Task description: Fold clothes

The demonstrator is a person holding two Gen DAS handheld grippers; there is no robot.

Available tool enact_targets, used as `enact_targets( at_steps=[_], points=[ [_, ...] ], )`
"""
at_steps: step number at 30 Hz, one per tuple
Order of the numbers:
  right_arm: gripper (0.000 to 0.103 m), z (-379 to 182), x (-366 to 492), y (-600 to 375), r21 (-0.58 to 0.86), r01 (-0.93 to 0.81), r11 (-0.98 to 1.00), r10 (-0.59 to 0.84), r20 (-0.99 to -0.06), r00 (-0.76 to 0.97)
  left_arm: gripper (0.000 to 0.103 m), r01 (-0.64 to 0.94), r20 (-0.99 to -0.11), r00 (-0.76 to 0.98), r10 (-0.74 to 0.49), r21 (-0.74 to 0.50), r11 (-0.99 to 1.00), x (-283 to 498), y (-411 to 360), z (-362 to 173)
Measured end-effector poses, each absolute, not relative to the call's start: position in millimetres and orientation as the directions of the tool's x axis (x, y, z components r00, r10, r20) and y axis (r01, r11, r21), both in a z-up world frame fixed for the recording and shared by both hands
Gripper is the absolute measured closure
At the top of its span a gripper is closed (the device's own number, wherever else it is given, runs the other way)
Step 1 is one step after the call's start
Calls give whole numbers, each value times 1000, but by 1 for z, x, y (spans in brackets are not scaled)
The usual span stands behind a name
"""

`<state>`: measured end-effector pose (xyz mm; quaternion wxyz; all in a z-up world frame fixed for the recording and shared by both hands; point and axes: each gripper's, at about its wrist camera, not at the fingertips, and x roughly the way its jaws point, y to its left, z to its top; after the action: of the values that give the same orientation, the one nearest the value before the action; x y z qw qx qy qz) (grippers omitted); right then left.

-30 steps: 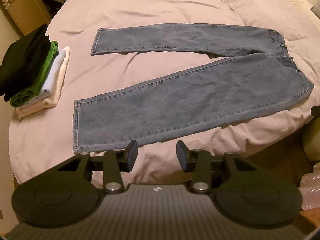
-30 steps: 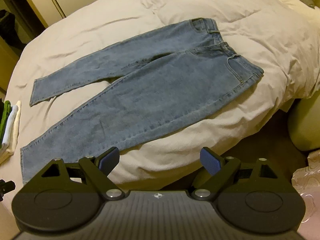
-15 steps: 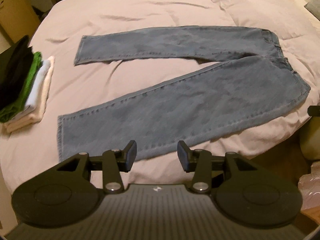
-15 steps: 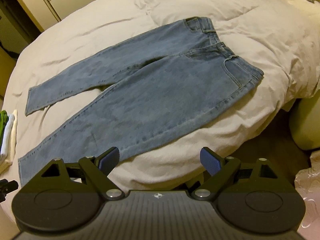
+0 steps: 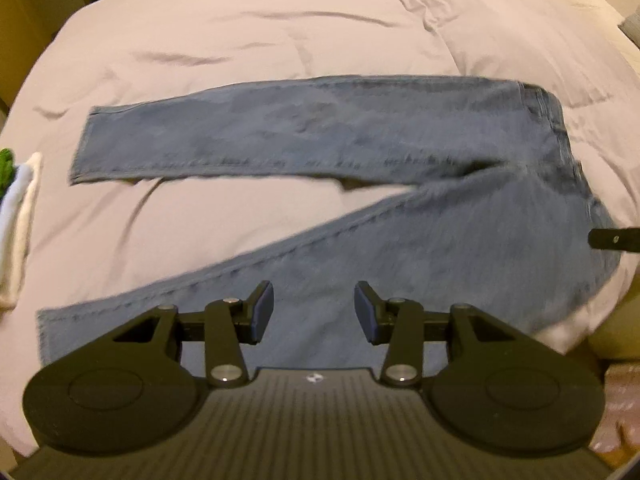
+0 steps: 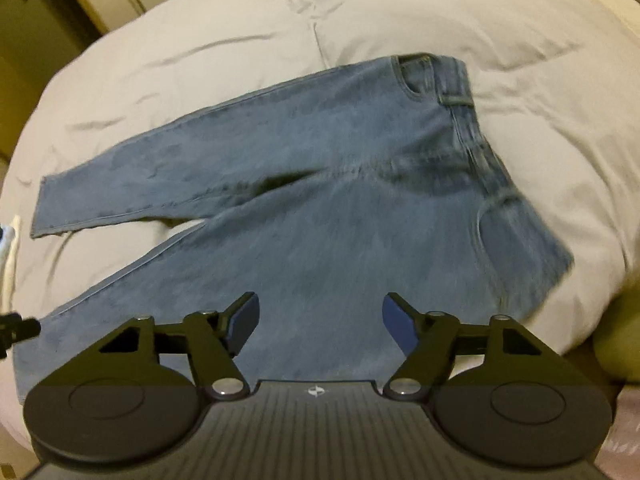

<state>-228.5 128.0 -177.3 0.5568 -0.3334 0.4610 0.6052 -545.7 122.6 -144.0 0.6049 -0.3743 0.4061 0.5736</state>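
Observation:
A pair of blue jeans (image 5: pixel 360 152) lies flat on the pale bed cover (image 5: pixel 280 32), legs spread to the left, waistband at the right. My left gripper (image 5: pixel 314 312) hovers over the near leg with its jaws apart and nothing between them. In the right wrist view the jeans (image 6: pixel 320 184) fill the middle, waistband at the upper right. My right gripper (image 6: pixel 320 322) hangs above the upper near leg, below the hip; its jaws are closing but still stand wide, and I see no cloth between the pads. The picture is blurred by motion.
A stack of folded clothes (image 5: pixel 16 216), white with a bit of green, sits at the bed's left edge. Part of the other gripper (image 5: pixel 614 239) pokes in from the right. Wooden cupboards (image 6: pixel 48 20) stand beyond the bed. The bed's near edge drops off at the lower right.
Both grippers have moved in over the bed and lower; the jeans now look larger and reach under the fingers. The right jaws have narrowed. The clothes stack has slid toward the left edge.

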Motion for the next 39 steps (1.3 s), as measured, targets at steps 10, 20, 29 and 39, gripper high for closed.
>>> enact_targets(
  at_steps=[10,20,29,39],
  points=[
    [32,-227,-198,253,140,-978,-157,372,-909,-190,65,-994,-924,34,382,9,111,-492,233,-197],
    [33,-277,-198,338,140,-949,-282,276,-936,-220,65,-954,-924,120,363,-6,299,-477,320,-242],
    [36,-290,-214,423,157,-888,-432,250,-925,-285,64,-882,-918,197,343,-13,471,-495,410,-274],
    [34,-317,-234,502,106,-733,-672,164,-944,-287,55,-749,-928,211,308,49,660,-535,490,-314]
  ],
)
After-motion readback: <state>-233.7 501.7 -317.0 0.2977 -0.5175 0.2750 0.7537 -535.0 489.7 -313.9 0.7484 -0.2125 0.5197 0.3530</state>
